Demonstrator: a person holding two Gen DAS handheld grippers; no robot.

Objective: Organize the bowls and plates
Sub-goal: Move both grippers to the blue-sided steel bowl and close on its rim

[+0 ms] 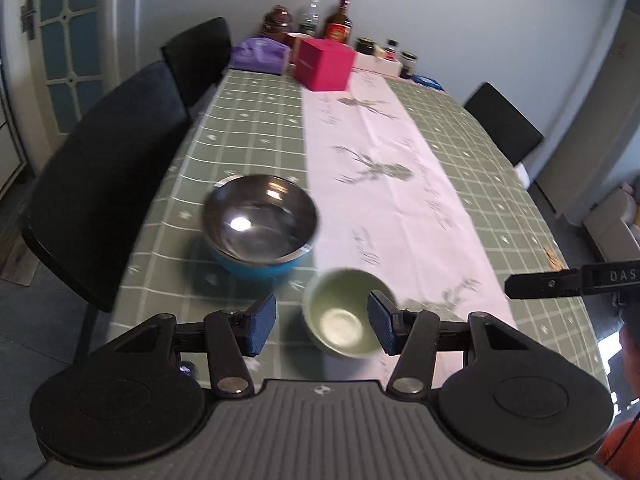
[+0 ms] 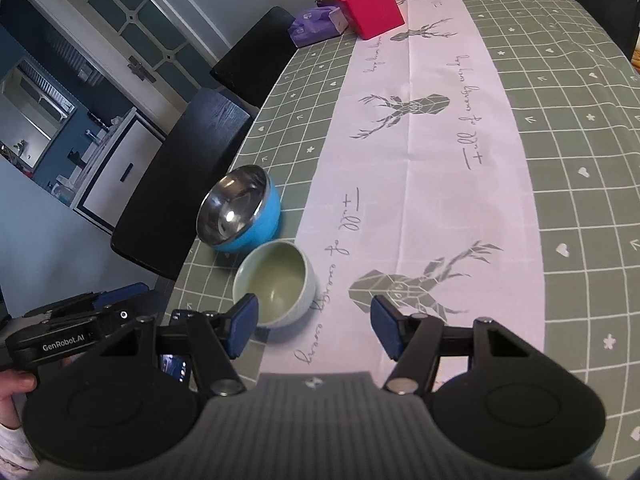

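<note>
- The left claw [image 1: 322,324] hangs low over the near edge of the bench [image 1: 472,128], its blue pads [image 1: 262,322] spread wide and holding nothing.
- A small pale green ceramic bowl [image 1: 340,316] stands upright just ahead of that claw; the right-hand pad overlaps the bowl's rim in the left wrist view, though I cannot tell whether it touches.
- Just beyond and to the left sits a steel-lined bowl with a blue outside [image 1: 260,224] — upright, close beside the green bowl; whether they touch I cannot tell.
- Both bowls rest on the green checked tablecloth [image 1: 248,120], at the edge of the white runner [image 1: 384,152] printed with deer heads.
- The right claw [image 2: 314,326] is also spread wide and empty — hovering over the runner, with the green bowl [image 2: 276,284] by its left pad and the blue bowl [image 2: 240,210] further on.
- At the far end stand a red box [image 1: 324,64], a purple pack [image 1: 260,54] and several bottles and jars.
- Dark chairs [image 1: 108,184] line the left side.
</note>
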